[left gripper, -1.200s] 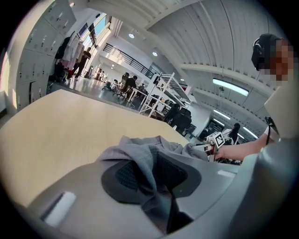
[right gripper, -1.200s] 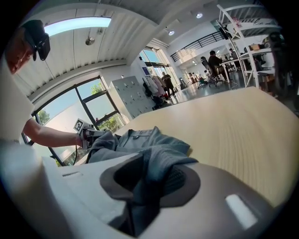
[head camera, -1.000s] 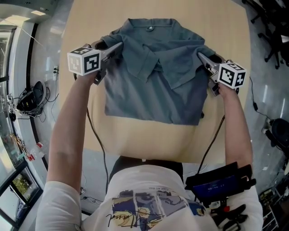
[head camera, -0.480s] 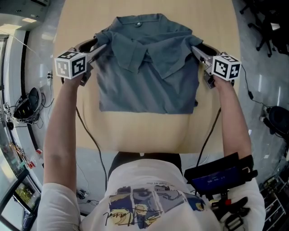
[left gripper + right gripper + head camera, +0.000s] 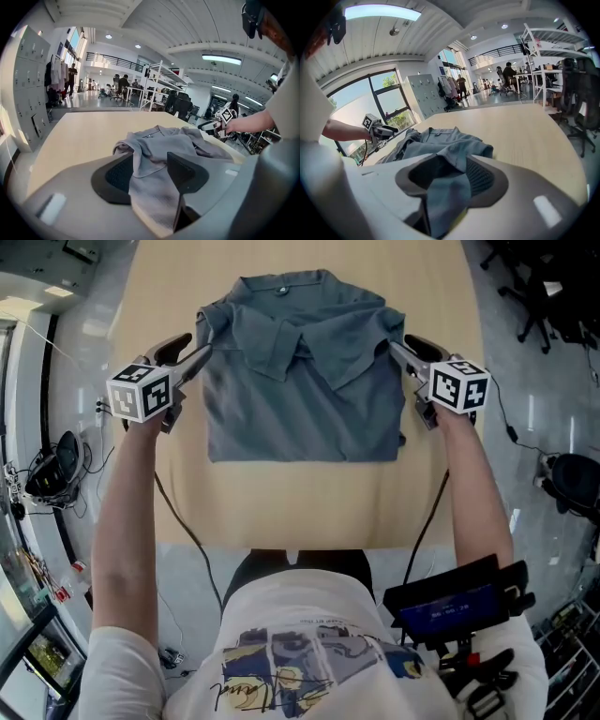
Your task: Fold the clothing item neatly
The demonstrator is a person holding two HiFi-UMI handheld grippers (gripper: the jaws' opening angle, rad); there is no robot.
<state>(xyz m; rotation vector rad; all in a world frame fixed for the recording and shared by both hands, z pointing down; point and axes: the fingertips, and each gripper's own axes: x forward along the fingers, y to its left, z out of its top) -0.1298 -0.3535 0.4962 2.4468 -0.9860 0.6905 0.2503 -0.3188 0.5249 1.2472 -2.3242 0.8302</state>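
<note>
A grey-blue polo shirt (image 5: pixel 300 381) lies on the wooden table (image 5: pixel 281 502), sleeves folded in over the front, collar at the far end. My left gripper (image 5: pixel 202 351) is at the shirt's left shoulder edge and my right gripper (image 5: pixel 394 345) at its right shoulder edge. Both have just been opening their jaws. In the left gripper view the left gripper (image 5: pixel 150 171) stands open, cloth of the shirt (image 5: pixel 154 150) showing in the gap, pads apart from it. In the right gripper view the right gripper (image 5: pixel 452 176) is also open, with the shirt (image 5: pixel 440 140) seen between its pads.
The table's near edge (image 5: pixel 281 545) runs just before the person's body. Cables hang from both grippers over that edge. Office chairs (image 5: pixel 553 287) stand to the right of the table, and floor clutter (image 5: pixel 47 451) lies to its left.
Both grippers have let go of the folded-in sleeves and drawn back outward to the shirt's side edges, rising a little. The shirt stays flat.
</note>
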